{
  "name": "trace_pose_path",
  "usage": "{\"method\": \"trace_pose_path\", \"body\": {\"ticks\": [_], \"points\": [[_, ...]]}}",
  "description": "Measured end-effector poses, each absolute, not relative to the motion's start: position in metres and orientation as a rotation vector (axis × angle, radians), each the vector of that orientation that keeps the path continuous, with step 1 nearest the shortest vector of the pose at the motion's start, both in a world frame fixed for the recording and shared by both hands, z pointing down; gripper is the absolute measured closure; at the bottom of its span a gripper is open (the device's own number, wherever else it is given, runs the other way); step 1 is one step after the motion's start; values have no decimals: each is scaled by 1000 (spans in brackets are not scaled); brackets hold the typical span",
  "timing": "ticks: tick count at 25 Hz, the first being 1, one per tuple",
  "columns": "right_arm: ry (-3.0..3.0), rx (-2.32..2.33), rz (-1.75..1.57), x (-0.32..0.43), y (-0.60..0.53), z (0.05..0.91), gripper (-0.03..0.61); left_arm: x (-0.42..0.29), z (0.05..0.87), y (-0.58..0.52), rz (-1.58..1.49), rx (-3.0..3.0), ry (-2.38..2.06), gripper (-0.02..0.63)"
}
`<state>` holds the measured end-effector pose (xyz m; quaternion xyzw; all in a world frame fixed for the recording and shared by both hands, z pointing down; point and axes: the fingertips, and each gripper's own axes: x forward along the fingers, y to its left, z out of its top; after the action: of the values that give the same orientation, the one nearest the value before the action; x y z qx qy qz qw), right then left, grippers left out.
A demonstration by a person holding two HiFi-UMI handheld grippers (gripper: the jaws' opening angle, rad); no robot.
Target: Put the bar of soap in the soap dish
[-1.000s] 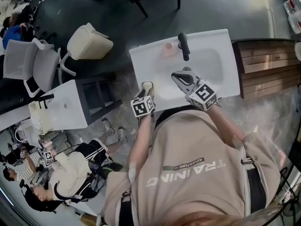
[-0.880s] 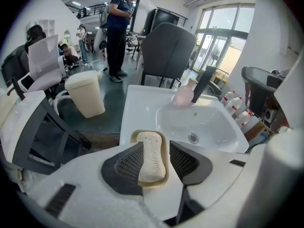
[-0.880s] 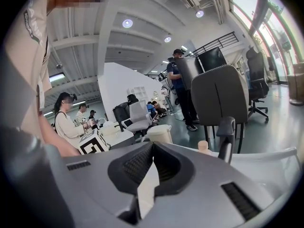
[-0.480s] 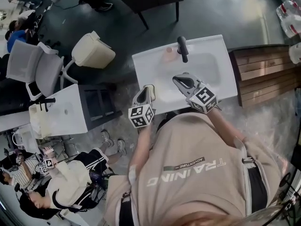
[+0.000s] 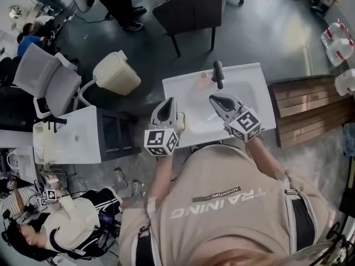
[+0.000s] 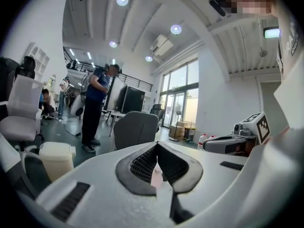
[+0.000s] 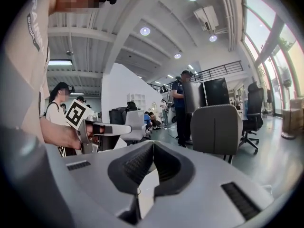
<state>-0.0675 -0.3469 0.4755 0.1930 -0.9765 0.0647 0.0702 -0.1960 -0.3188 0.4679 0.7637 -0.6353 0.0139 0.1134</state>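
Observation:
A white sink [image 5: 258,96] with a black faucet [image 5: 217,73] stands below me in the head view. On its back rim, left of the faucet, lies a small pinkish thing [image 5: 202,81]; I cannot tell soap from dish there. My left gripper [image 5: 168,101] hangs over the sink's front left corner, shut with nothing between its jaws. A cream piece [image 5: 180,121] shows beside it. My right gripper [image 5: 214,98] hovers over the basin, shut and empty too. Both gripper views look out level across the room, and each shows meeting pads: left gripper [image 6: 156,144], right gripper [image 7: 153,142].
A cream bin [image 5: 116,71] and grey chairs [image 5: 47,79] stand left of the sink, and a dark chair [image 5: 191,10] behind it. A wooden bench [image 5: 310,107] is on the right, a white table [image 5: 66,134] on the left. People sit at lower left [image 5: 72,215].
Both grippers have risen away from the sink, the left one much more. The left gripper has tipped from pointing down toward level.

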Motion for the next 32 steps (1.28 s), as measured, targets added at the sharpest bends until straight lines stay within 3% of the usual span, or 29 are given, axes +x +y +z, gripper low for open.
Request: {"method": "trace_pose_path", "body": {"ticks": [10, 32], "points": [[-2970, 672, 5, -51, -355, 428, 566, -195, 413, -326, 27, 2343, -1975, 603], [-2951, 661, 91, -46, -340, 439, 566, -186, 447, -322, 60, 2316, -1851, 603]]}}
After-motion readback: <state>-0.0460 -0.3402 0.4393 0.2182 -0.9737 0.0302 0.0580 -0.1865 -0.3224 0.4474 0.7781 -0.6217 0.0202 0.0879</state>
